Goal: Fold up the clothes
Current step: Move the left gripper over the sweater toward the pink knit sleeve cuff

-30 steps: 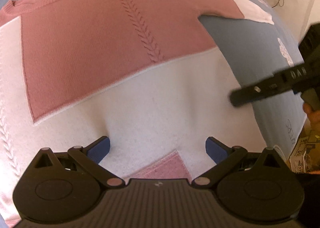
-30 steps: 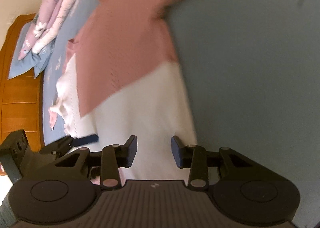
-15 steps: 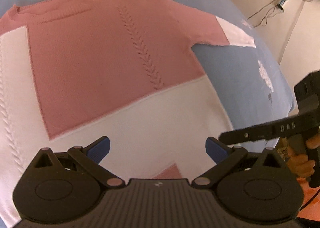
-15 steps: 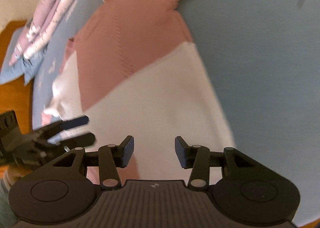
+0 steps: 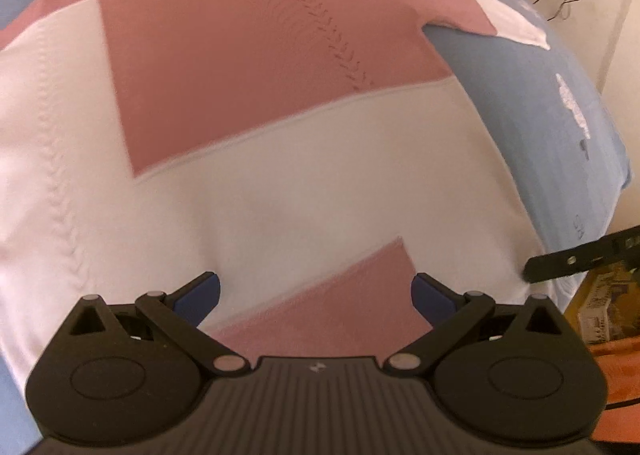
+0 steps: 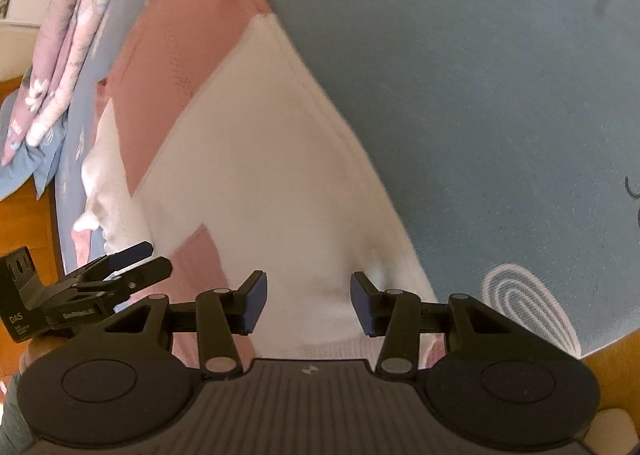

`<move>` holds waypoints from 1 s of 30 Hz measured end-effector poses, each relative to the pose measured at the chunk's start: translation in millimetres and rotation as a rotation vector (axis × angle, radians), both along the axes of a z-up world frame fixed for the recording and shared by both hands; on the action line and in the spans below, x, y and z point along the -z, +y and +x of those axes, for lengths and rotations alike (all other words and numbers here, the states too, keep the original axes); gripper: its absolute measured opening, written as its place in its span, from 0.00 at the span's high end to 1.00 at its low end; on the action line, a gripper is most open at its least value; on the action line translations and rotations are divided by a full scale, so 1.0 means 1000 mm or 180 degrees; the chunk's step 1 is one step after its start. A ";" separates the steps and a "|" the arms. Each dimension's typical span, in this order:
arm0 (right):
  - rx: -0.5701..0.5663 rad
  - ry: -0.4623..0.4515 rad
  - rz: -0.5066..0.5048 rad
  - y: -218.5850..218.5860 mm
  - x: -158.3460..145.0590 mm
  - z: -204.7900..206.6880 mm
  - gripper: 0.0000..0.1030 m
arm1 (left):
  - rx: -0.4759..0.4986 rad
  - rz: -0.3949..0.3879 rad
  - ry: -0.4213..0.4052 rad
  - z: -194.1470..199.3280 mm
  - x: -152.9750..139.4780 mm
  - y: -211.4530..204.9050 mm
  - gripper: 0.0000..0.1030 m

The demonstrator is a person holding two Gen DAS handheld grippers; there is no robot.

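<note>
So far we have a pink-and-white sweater (image 5: 280,159) spread flat on the blue bedsheet (image 5: 532,103), filling most of the left wrist view. One fold looks done: a white panel with a cable pattern lies turned in over the body at the left of the frame, which we take to be the sleeve on that side. The other sleeve (image 5: 492,15) reaches out unfolded toward the upper right, its white cuff lying on the sheet. A pink patch sits at the lower centre, near the hem.

Our left gripper (image 5: 316,295) hangs over that hem with its jaws spread wide and nothing between them. Our right gripper (image 6: 306,301) is parted too, empty, above the white lower corner of the sweater at the bottom centre of its view.

We judge the work under halfway: the outstretched sleeve needs bringing in, then the body needs folding up from the hem.
</note>
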State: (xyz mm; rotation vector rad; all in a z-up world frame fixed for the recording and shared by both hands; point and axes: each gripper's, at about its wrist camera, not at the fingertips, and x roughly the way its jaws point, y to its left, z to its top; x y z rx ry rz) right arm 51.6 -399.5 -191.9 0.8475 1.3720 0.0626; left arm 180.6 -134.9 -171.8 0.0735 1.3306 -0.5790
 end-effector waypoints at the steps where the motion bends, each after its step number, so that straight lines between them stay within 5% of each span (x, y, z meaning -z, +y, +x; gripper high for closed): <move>1: -0.0080 -0.0067 0.0020 0.004 -0.004 0.002 0.49 | -0.0044 0.0002 -0.0009 -0.003 -0.002 0.001 0.02; 7: -0.0322 -0.0169 0.0126 0.023 0.009 0.017 0.42 | -0.0220 0.0089 -0.0065 -0.021 -0.008 0.004 0.02; 12: -0.0020 -0.0049 0.0323 0.005 0.018 -0.001 0.43 | -0.0305 0.0209 -0.0196 -0.022 -0.004 0.009 0.02; 18: -0.0144 -0.0073 0.0109 0.015 0.008 0.008 0.42 | -0.0504 0.0198 -0.0310 -0.027 0.011 0.039 0.02; 26: -0.0188 -0.0332 -0.0061 0.060 -0.016 0.044 0.41 | -0.0569 -0.0014 -0.0107 -0.085 0.017 0.102 0.01; 30: -0.0266 -0.0470 -0.0068 0.096 -0.028 0.062 0.40 | -0.0722 -0.0350 0.0002 -0.074 0.001 0.126 0.03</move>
